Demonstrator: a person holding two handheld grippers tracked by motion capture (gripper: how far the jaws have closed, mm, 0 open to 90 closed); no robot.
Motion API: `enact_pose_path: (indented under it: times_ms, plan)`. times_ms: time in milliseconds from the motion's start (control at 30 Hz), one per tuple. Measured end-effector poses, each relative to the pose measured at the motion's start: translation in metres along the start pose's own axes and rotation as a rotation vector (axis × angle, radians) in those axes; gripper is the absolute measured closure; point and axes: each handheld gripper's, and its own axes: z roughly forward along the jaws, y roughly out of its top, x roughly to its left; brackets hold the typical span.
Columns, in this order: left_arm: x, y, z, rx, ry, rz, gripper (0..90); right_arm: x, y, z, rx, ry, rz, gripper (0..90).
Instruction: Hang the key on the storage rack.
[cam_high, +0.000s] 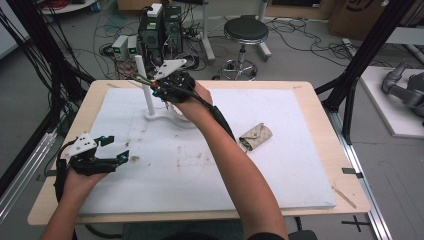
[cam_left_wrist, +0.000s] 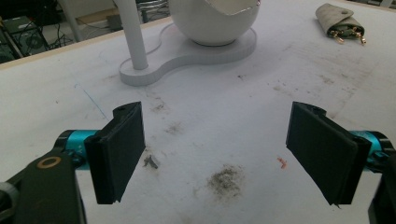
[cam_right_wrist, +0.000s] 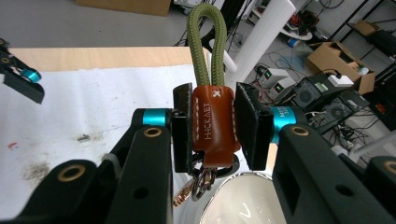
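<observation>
Beside the white post (cam_high: 143, 85), right gripper (cam_right_wrist: 213, 126) clamps the key strap (cam_right_wrist: 213, 123); left gripper (cam_left_wrist: 219, 154) gapes over bare mat (cam_left_wrist: 224, 116).

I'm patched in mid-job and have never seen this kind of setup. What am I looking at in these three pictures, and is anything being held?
No robot here: a person at a table holds a two-jaw gripper in each hand. The high view looks down from above; the other two pictures come from cameras riding on the grippers, looking along their black jaws.

On the white mat stands a white stand with a post and a bowl, and off to the side lies a beige key pouch.

The right gripper, near the stand's post, is shut on a key fob: a brown leather tab with an olive cord loop above and metal clips below. The left gripper is open, its jaws apart over the stained mat.
</observation>
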Motion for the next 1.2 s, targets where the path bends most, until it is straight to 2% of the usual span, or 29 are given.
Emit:
enact_pose_path:
  times_ms: [300,467,867,933,1000,1033,1067,1200]
  plan:
    - [0.000,-0.001,0.000,0.003,-0.004,-0.001,19.6,-0.004,-0.002,0.013,0.024,-0.006,-0.008,69.6]
    - [0.000,-0.001,-0.001,0.002,-0.002,-0.004,19.5,-0.002,-0.003,0.019,0.036,-0.015,-0.033,69.6]
    - [0.000,-0.002,-0.002,0.001,-0.002,-0.008,19.6,-0.006,-0.009,0.030,0.074,-0.031,-0.028,69.3]
    - [0.000,-0.002,-0.003,0.001,-0.002,-0.008,19.6,-0.005,-0.009,0.031,0.082,-0.040,-0.026,66.8]
    - [0.000,-0.002,-0.003,0.002,-0.002,-0.008,19.6,-0.004,-0.009,0.032,0.085,-0.063,-0.016,51.5]
    - [0.000,-0.002,-0.003,0.002,-0.002,-0.008,19.6,-0.004,-0.009,0.032,0.085,-0.063,-0.016,51.5]
    - [0.000,-0.002,-0.002,0.003,-0.003,-0.007,19.6,-0.005,-0.010,0.031,0.077,-0.079,-0.004,44.7]
    - [0.001,-0.003,-0.001,0.007,-0.007,-0.005,19.6,-0.007,-0.010,0.021,0.081,-0.080,0.019,39.1]
